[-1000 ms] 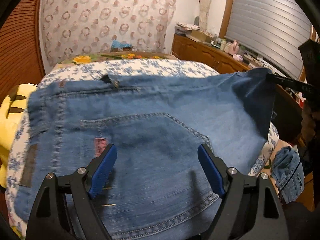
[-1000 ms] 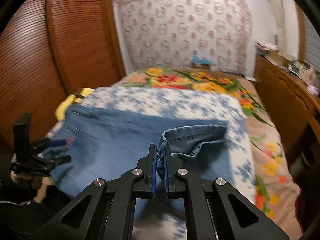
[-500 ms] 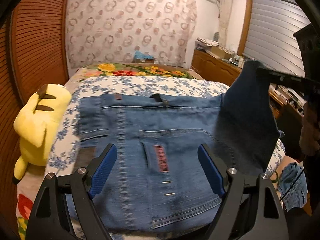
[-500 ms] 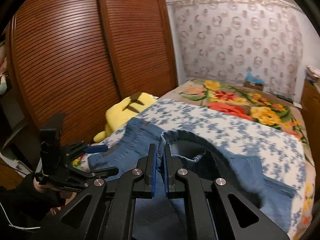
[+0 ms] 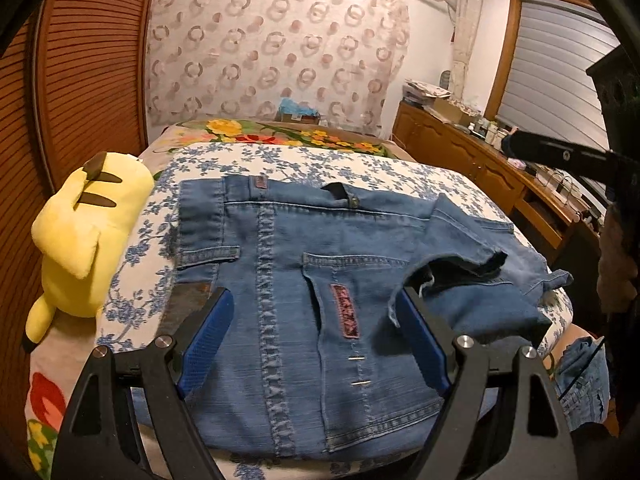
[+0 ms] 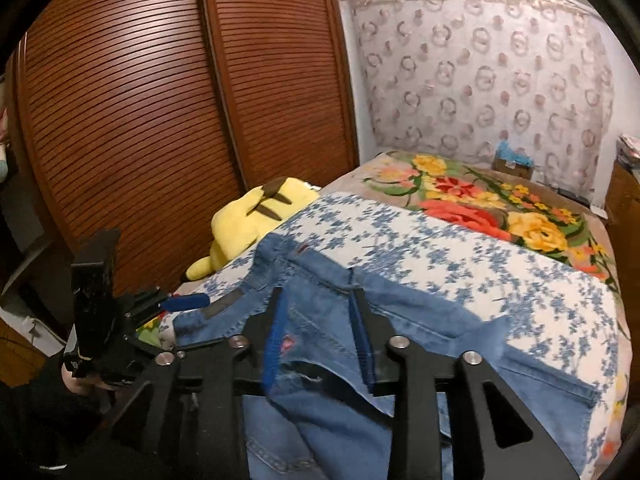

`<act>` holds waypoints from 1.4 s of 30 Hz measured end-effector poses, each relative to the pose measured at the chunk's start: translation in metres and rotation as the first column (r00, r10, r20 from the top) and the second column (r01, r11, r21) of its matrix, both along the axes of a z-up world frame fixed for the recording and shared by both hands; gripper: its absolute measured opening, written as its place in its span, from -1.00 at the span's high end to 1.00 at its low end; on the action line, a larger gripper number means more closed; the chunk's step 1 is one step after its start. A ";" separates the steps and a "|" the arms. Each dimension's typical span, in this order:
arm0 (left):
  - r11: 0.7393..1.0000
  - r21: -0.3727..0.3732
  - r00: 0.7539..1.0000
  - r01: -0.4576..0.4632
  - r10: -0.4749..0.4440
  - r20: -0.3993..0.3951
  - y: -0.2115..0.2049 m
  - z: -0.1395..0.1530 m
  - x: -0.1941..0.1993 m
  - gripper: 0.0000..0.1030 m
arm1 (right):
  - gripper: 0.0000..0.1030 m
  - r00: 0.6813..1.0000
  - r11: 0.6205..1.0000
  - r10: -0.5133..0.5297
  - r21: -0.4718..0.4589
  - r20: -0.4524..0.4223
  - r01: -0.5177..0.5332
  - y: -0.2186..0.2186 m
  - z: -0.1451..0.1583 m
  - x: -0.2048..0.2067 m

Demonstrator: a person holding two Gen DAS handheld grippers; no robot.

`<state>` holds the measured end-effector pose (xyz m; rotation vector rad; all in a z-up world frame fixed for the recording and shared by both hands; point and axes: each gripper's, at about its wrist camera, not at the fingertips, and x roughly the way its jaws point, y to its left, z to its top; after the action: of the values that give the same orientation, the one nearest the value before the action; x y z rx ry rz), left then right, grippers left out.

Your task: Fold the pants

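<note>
Pants: the denim pants (image 5: 304, 280) lie on the blue-flowered sheet (image 5: 360, 164), seat side up with the back pocket (image 5: 348, 300) showing, waistband at the end farther from the cameras; this flat spread seems meant to give a square base for folding.
Folded leg: right of that pocket a leg end (image 5: 472, 264) lies flopped over the seat, bunched and partly curled, so the fold looks laid down but not smoothed.
Left gripper: the left gripper (image 5: 312, 344) hovers over the near edge of the pants, jaws spread wide and gripping nothing, likely poised to press or take the hem.
Right gripper: the right gripper (image 6: 320, 344) hangs above the pocket side, jaws parted with only air between them, denim below.
Plush: a yellow plush toy (image 5: 84, 232) lies left of the pants, at the sheet's edge, apart from the denim.
Other cloth: a second denim piece (image 5: 584, 384) hangs low, right of the pants, off the bed.
Hidden: the pants' near hem is cut off by both grippers' frames; whether the left fingers (image 5: 208, 336) touch cloth cannot be told; the inside of the curled leg is dark.
</note>
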<state>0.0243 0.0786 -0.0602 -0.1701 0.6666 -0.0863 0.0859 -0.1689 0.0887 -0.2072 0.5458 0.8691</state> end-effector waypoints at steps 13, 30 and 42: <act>0.990 -0.007 0.990 0.142 -0.142 -0.011 -0.041 -0.008 0.027 -0.42 | 0.18 0.984 0.980 -0.178 -0.101 -0.032 0.174 -0.037 -0.048 0.013; 0.973 0.007 0.969 0.230 -0.229 -0.089 -0.070 -0.033 0.057 0.37 | 0.05 0.958 0.970 -0.222 -0.140 -0.179 0.198 -0.044 -0.086 0.030; 0.967 -0.037 0.968 0.251 -0.251 0.009 -0.065 -0.007 0.036 0.88 | 0.87 0.960 0.987 -0.143 -0.106 -0.239 0.121 -0.034 -0.093 0.048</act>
<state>0.0600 0.0132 -0.0669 -0.1211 0.6798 -0.3433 0.1341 -0.2027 -0.0040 -0.1437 0.8236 0.7443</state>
